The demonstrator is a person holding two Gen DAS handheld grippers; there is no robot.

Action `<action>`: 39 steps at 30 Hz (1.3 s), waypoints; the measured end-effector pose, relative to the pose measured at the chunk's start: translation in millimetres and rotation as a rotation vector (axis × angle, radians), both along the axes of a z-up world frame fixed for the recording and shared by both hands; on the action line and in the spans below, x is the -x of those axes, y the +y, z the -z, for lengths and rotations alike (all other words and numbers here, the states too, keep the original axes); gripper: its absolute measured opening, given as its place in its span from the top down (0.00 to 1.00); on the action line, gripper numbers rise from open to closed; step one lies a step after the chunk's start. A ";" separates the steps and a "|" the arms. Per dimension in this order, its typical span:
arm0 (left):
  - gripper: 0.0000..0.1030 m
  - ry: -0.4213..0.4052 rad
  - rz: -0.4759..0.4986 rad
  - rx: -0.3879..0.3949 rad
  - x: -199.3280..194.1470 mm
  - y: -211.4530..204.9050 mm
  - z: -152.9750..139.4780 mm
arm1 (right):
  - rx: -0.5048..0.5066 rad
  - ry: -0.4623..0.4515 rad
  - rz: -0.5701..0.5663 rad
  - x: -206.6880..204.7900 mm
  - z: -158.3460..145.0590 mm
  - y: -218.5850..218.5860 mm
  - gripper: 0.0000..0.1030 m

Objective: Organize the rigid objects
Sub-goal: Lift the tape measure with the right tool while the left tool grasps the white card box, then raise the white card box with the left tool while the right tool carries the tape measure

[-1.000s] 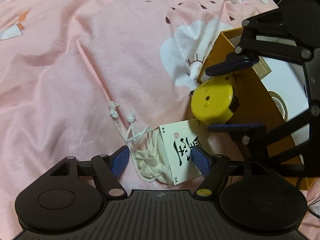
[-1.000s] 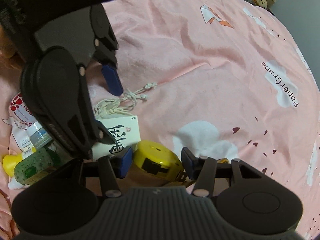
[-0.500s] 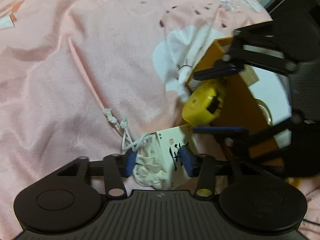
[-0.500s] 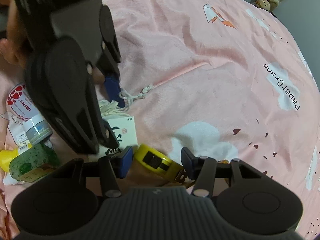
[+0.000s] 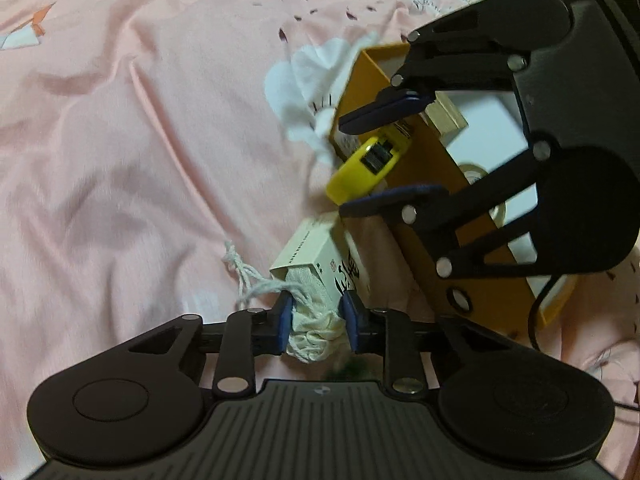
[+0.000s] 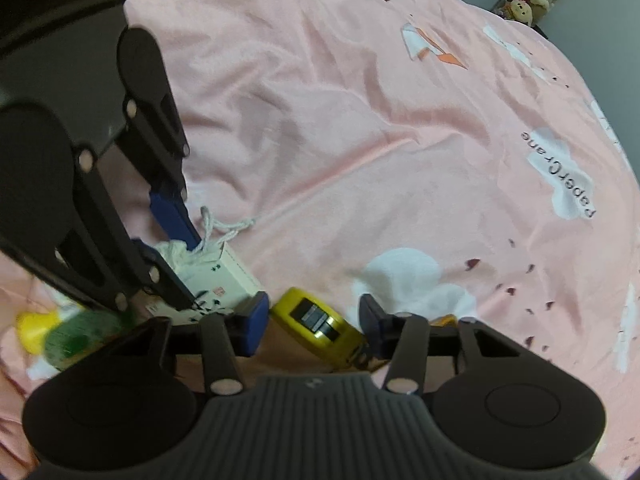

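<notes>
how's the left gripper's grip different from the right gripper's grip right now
The left gripper is pinched narrow on the white cloth pouch sticking out of the white box; the right gripper stands wider around the yellow tape measure. The pouch is soft and bunched, the tape measure hard. The tape measure sits by the orange box wall. Both have blue pads.

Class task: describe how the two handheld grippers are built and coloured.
Both the left gripper and right gripper are matte black with ribbed housings, round side discs, slotted linkage bars with silver rivets and blue-padded fingers. A black cable trails from the right one.
</notes>
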State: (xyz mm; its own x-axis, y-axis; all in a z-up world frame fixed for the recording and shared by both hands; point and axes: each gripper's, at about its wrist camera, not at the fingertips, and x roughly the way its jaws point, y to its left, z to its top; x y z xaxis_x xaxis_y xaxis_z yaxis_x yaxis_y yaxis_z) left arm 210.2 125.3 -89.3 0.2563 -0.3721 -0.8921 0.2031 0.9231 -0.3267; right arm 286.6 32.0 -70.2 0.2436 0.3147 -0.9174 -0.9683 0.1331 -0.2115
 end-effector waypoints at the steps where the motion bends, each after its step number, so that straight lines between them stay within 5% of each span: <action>1: 0.73 0.031 -0.022 -0.020 3.3 -1.2 2.9 | -0.006 0.017 0.002 2.4 -1.2 -0.3 0.61; 7: 0.75 0.085 -0.135 -0.011 14.3 17.2 14.9 | 0.006 0.048 -0.038 22.6 6.1 3.7 0.93; 11: 0.68 0.035 -0.118 -0.019 12.5 22.5 3.1 | 0.003 0.059 -0.020 22.0 5.6 4.1 0.93; 15: 0.32 -0.096 0.005 -0.105 12.2 11.1 -17.5 | 0.008 0.098 -0.006 12.1 -1.0 0.7 0.78; 23: 0.32 -0.055 0.159 -0.131 -16.6 -3.5 3.0 | 0.086 0.127 -0.104 19.6 9.7 0.6 0.68; 32: 0.29 0.076 0.155 -0.041 -30.5 -3.0 28.7 | 0.158 0.138 -0.179 18.5 24.2 3.0 0.52; 39: 0.50 0.050 0.144 -0.017 -23.0 -6.1 8.6 | 0.201 0.149 -0.216 18.1 35.4 6.9 0.52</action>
State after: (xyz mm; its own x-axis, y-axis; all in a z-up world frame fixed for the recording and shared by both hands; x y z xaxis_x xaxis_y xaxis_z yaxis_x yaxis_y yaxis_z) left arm 233.1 119.1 -97.9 0.1563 -0.3861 -0.9091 0.3176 0.8912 -0.3238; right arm 268.5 38.9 -105.7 0.0492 0.1533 -0.9869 -0.9919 -0.1087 -0.0663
